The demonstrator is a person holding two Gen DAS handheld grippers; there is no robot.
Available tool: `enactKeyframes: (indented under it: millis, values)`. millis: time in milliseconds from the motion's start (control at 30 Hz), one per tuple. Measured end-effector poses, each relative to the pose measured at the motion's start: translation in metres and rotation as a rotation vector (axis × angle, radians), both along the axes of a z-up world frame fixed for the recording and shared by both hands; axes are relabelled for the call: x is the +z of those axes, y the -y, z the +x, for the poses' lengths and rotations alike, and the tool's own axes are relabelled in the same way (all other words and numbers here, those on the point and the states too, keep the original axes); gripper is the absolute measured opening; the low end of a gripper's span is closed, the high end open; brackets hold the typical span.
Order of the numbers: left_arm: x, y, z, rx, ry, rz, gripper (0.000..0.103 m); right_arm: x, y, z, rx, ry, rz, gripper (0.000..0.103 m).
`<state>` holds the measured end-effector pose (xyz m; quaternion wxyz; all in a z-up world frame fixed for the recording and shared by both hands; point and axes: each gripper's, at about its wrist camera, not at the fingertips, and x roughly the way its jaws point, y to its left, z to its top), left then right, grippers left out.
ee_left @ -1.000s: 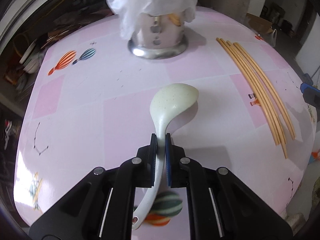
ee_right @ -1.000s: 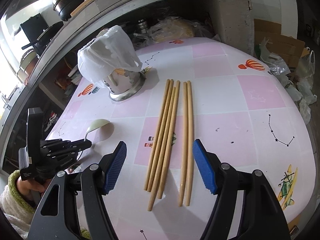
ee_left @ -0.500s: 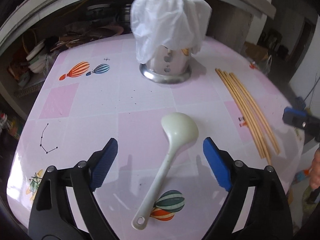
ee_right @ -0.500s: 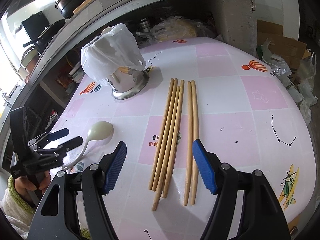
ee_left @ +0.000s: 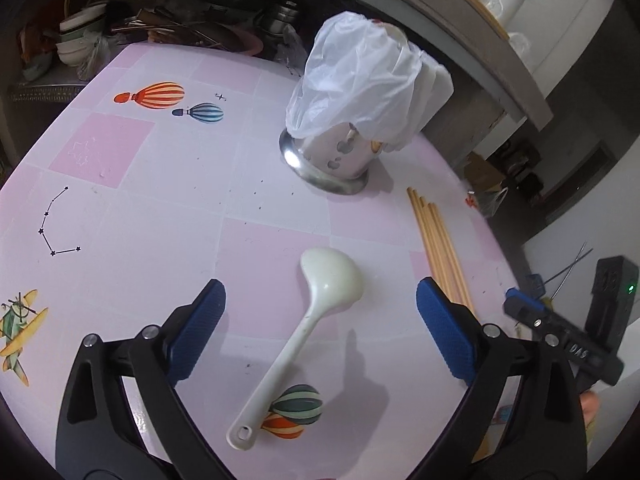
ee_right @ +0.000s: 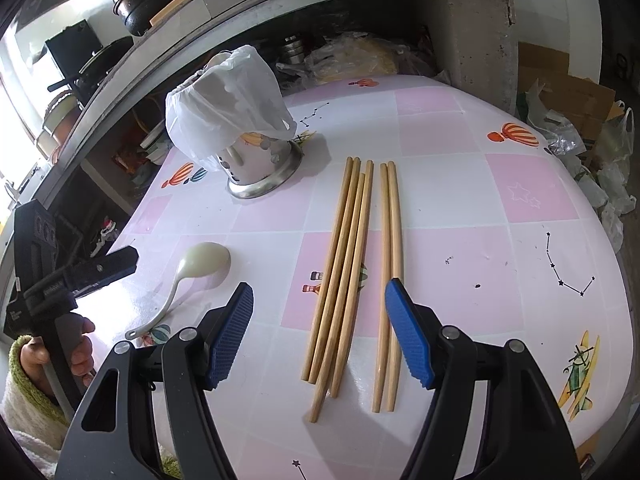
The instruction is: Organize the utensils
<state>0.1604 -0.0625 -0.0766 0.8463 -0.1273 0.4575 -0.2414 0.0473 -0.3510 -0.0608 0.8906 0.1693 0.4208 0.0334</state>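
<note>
A cream ladle (ee_left: 332,276) lies flat on the pink table (ee_left: 160,200), bowl toward the holder. My left gripper (ee_left: 318,296) hovers above its handle with the jaws opening wide; the pads touch nothing. It also shows in the right wrist view as the left gripper (ee_right: 100,268), held by a hand. Several wooden chopsticks (ee_right: 348,260) lie side by side under my right gripper (ee_right: 319,288), which is open and clear of them. A steel utensil holder (ee_left: 340,156) stands at the back under a white plastic bag (ee_left: 356,88).
Shelves behind the table hold bowls and pots (ee_left: 76,40). Cardboard and plastic bags (ee_right: 576,120) sit beyond the right edge. My right gripper (ee_left: 520,308) shows at the right of the left wrist view. The chopsticks (ee_left: 440,248) lie right of the ladle.
My left gripper let go of the ladle's handle, opened wide and drew back and up while rolling. The ladle now rests on the table. The right gripper has not moved.
</note>
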Motion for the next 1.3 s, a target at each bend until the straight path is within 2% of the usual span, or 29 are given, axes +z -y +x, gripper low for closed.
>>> enactKeyframes:
  millis: [200,433,667,833,900,1133,1300]
  values:
    - [0.006,-0.003,0.002,-0.031,-0.001,-0.065,0.095,0.0,0.0,0.0,-0.002,-0.001,0.002,0.067]
    - [0.008,-0.009,0.004,-0.01,0.034,-0.057,0.095,-0.001,-0.001,0.002,0.001,-0.004,-0.001,0.067]
    - [0.011,-0.003,-0.001,-0.073,0.125,-0.019,0.095,-0.004,-0.005,0.005,0.01,-0.013,0.002,0.067]
    - [0.012,0.01,-0.007,-0.13,0.212,0.081,0.095,-0.004,-0.005,0.005,0.011,-0.014,0.003,0.067]
    - [0.012,0.011,-0.009,-0.148,0.225,0.083,0.095,-0.005,-0.006,0.006,0.012,-0.016,0.003,0.067]
    - [0.006,0.011,-0.001,-0.189,0.133,0.013,0.095,-0.005,-0.007,0.007,0.013,-0.017,0.004,0.067]
    - [0.007,0.013,-0.004,-0.209,0.121,0.003,0.095,-0.005,-0.007,0.007,0.012,-0.017,0.004,0.067]
